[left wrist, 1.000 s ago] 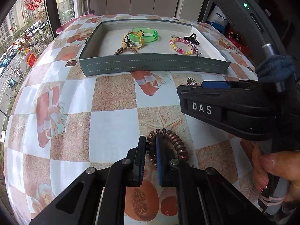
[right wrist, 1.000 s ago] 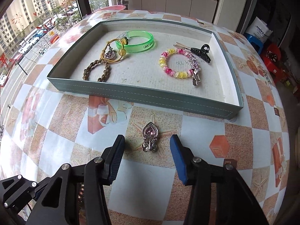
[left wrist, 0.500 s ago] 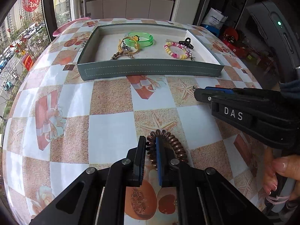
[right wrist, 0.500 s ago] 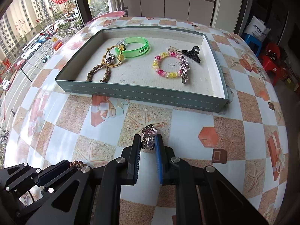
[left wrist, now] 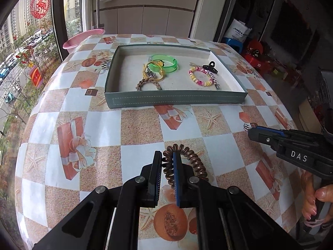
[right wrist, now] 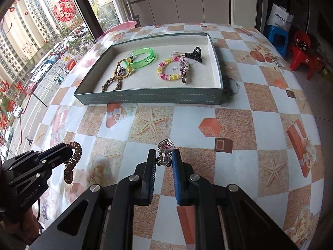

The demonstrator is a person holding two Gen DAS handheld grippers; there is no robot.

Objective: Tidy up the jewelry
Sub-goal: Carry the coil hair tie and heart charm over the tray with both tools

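left gripper [left wrist: 167, 162], foreground of the left wrist view: jaws narrow, clamped on a brown spiral hair tie [left wrist: 187, 164] whose free loop curls off to the right of the fingers. right gripper [right wrist: 164, 162], foreground of the right wrist view: jaws narrow, pinching a silver heart-shaped pendant [right wrist: 165, 152] that stands up between the pads. both grippers hang over the patterned tablecloth [right wrist: 260, 125], on the near side of the grey tray [left wrist: 177, 101]; a broad bare band of cloth separates the fingertips from the tray's near wall. the tray's low walls enclose a green bangle [right wrist: 141, 58], a braided cord bracelet [right wrist: 112, 84], a pink-and-yellow bead bracelet [right wrist: 168, 70] and a black claw clip [right wrist: 194, 54]; the bare tray floor lies mostly at the left end and along the near wall. the table's curved edge falls away to left and right.
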